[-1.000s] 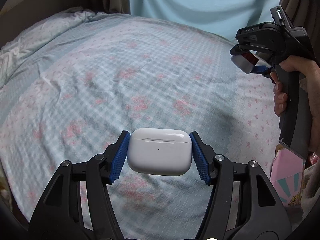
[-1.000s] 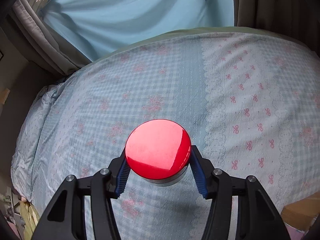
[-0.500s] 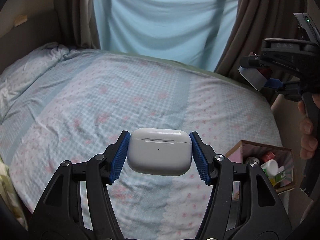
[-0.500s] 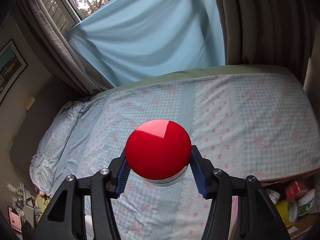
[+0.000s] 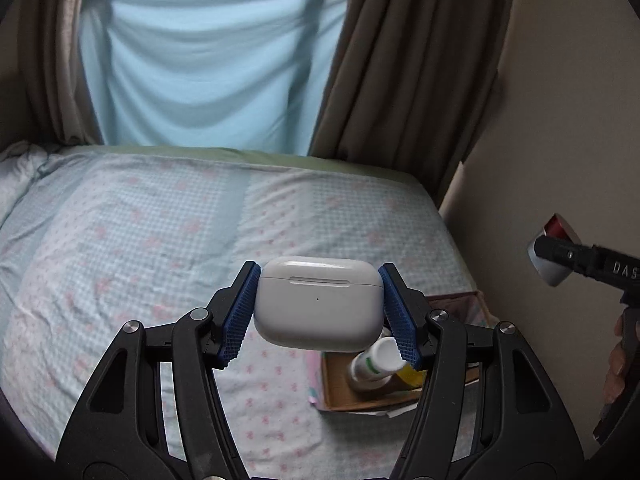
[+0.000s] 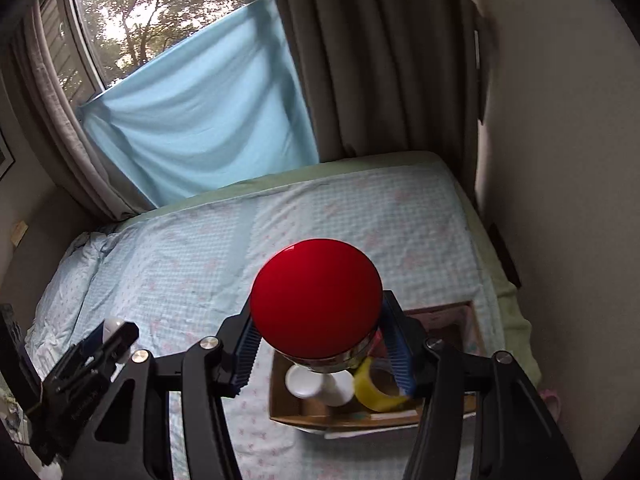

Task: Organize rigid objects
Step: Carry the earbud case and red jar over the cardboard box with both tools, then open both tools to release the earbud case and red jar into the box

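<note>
Earbud case (image 5: 318, 304), white and lying with its long axis straight across the gap, sits pinched between the blue fingers (image 5: 239, 314) of the left gripper (image 5: 319, 316), held in the air over the bed (image 5: 160, 240). The right gripper (image 6: 322, 354) likewise clamps a red-lidded round tin (image 6: 316, 306), lid facing the camera, its fingers pressed against the silver wall below the lid. Both loads hang above the near right corner of the bed, where an open cardboard box (image 6: 340, 418) already holds a white bottle (image 6: 316, 386) and a roll of yellow tape (image 6: 374, 390). Seen from the right wrist, the box lies directly under and just beyond the tin; from the left wrist it (image 5: 360, 400) sits below and to the right of the case. By this reading the right hand is the nearer to the box, and the left must travel rightward before lowering.
</note>
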A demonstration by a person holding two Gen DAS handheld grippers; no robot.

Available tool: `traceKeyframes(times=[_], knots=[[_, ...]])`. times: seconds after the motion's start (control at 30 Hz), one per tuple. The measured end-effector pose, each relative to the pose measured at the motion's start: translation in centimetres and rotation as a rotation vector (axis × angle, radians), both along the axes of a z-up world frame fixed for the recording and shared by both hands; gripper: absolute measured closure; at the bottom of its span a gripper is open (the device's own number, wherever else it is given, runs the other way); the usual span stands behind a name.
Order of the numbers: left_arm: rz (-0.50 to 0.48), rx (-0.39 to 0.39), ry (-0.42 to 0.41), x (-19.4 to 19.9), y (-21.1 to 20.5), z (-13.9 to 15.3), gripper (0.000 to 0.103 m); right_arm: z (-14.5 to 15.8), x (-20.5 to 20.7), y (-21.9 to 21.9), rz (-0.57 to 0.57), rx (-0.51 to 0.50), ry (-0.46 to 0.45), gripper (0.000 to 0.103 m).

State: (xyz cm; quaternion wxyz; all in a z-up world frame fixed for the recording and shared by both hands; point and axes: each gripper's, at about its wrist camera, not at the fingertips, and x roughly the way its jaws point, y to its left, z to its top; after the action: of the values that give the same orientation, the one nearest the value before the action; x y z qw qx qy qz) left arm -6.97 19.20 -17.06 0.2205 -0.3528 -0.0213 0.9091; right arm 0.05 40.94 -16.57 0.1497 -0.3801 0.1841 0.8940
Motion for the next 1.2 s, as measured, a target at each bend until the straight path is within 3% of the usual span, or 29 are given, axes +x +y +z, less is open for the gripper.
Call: traceKeyframes(times=[0.23, 0.53, 0.83, 0.93, 1.0, 1.03, 1.07, 1.2], knots=[[-0.147, -0.006, -0.041, 1.3, 7.5, -1.1, 0.045, -3.4, 4.3, 3.6, -0.081, -0.033, -0.051, 0.051], [-0.280, -0.070, -0.117, 2.0, 14.6, -7.0, 0.045, -8.9, 4.9, 5.2, -0.042, -0.038, -0.111, 0.051], [-0.318, -0.170, -0.158, -0.4, 16.6, -14.5, 0.045, -16.2, 3.4, 5.7, 0.035, -0.046, -0.173, 0.051], [-0.339, -0.158, -0.179, -1.2, 16.4, -15.8, 0.042, -18.1, 2.3, 6.0, 0.043, -0.066, -0.192, 0.049], [-0.322, -0.158, -0.156, -1.4, 15.8, -15.9, 0.002, -18.5, 2.0, 6.0, 0.026, -0.043, -0.189, 0.026], [-0.314, -0.149, -0.147, -1.6, 15.5, -15.8, 0.000, -18.5, 2.0, 6.1, 0.004, -0.022, -0.186, 0.018], [-0.323, -0.130, -0.153, -1.7, 15.2, -15.7, 0.000, -18.6, 2.1, 6.4, -0.012, -0.018, -0.182, 0.002], [-0.327, -0.147, -0.156, -2.3, 14.5, -15.3, 0.000, -19.4, 2.1, 7.1, -0.052, -0.009, -0.229, 0.000]])
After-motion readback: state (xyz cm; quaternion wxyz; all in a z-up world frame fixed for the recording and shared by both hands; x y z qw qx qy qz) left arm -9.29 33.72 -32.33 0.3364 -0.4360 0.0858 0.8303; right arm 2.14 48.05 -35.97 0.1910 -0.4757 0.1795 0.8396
